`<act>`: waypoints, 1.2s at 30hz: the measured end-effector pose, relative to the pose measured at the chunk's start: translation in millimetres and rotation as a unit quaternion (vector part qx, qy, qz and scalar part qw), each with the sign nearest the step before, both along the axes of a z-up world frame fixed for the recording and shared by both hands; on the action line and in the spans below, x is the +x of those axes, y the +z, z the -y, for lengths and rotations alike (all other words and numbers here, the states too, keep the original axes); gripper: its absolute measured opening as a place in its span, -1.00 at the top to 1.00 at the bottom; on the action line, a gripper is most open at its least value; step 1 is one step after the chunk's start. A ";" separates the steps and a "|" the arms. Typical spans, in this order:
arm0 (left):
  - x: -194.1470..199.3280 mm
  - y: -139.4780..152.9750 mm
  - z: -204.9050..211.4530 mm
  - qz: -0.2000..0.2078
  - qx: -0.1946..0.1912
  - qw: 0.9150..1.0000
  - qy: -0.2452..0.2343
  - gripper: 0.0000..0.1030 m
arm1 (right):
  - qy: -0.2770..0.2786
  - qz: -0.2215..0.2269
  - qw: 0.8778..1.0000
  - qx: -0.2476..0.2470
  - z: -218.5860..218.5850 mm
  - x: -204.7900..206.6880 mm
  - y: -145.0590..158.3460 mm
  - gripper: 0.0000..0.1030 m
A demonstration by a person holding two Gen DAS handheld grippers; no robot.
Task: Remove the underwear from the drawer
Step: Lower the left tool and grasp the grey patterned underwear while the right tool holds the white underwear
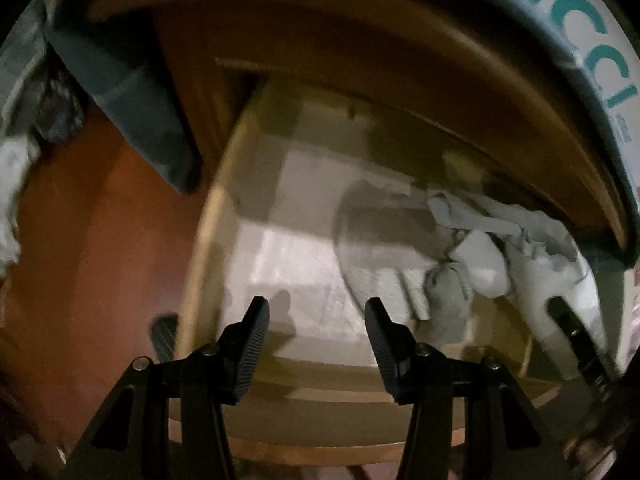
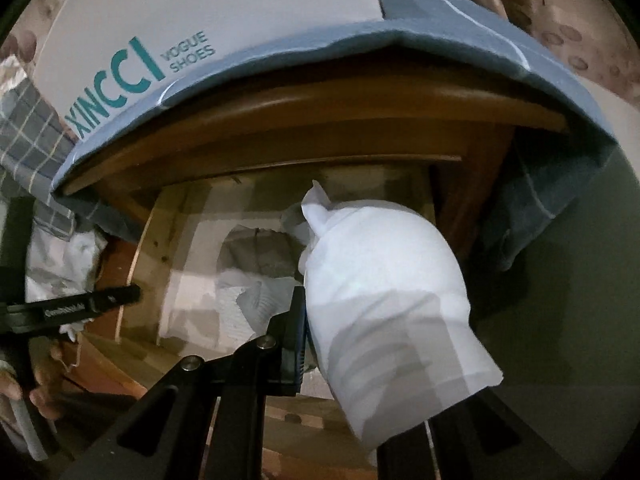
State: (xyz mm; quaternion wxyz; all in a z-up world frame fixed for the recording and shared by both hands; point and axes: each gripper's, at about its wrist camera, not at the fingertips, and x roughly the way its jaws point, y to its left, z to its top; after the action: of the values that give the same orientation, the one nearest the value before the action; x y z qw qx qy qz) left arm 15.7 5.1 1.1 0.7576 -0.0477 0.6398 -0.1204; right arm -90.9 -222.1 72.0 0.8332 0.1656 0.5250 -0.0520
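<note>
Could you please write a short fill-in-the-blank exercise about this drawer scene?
1. The right claw is shut on a ____ piece of underwear.
2. The left claw holds ____ between its fingers.
3. The wooden drawer stands ____, with more clothes inside.
4. The box on top of the cabinet reads "VOGUE ____".

Missing words: white; nothing; open; SHOES

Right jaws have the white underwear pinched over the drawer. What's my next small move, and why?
Probably lift the right gripper up and back toward you: the white underwear is clamped but hangs over the open drawer, near the grey clothes inside. The left gripper is open and empty.
</note>
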 end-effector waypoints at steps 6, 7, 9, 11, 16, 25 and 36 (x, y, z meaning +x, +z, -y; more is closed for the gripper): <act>9.1 -18.0 20.3 -0.045 -0.028 0.998 0.029 0.01 | 0.007 -0.006 1.000 0.012 -0.4 1.6 -2.3 0.79; 11.8 -21.6 23.1 -0.052 -0.034 0.997 0.038 0.01 | 0.007 -0.006 1.000 0.014 -0.7 1.9 -2.8 0.79; 16.6 -31.5 28.9 -0.069 -0.037 0.995 0.058 0.01 | 0.008 -0.005 1.000 0.011 -1.2 2.2 -2.0 0.79; 19.3 -39.3 32.1 -0.086 -0.041 0.993 0.069 0.01 | 0.012 -0.002 1.000 0.004 -1.8 2.0 -0.6 0.79; 23.3 -48.4 48.2 -0.094 -0.009 0.995 0.040 0.01 | 0.012 -0.008 1.000 -0.003 -2.6 1.5 -0.7 0.79; 26.1 -64.9 56.4 -0.113 -0.057 0.990 0.066 0.00 | 0.015 -0.020 1.000 0.012 -8.6 6.9 -8.2 0.79; 53.0 -106.7 65.9 -0.190 -0.096 0.966 0.146 -0.02 | 0.024 -0.024 0.999 0.016 -9.7 5.1 -9.4 0.79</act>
State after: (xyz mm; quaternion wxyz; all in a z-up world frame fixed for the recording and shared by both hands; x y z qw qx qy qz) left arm 68.6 -60.8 -105.6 0.6235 -0.2354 0.7433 -0.0584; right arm -85.9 -212.4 62.6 0.8185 0.1654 0.5496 -0.0275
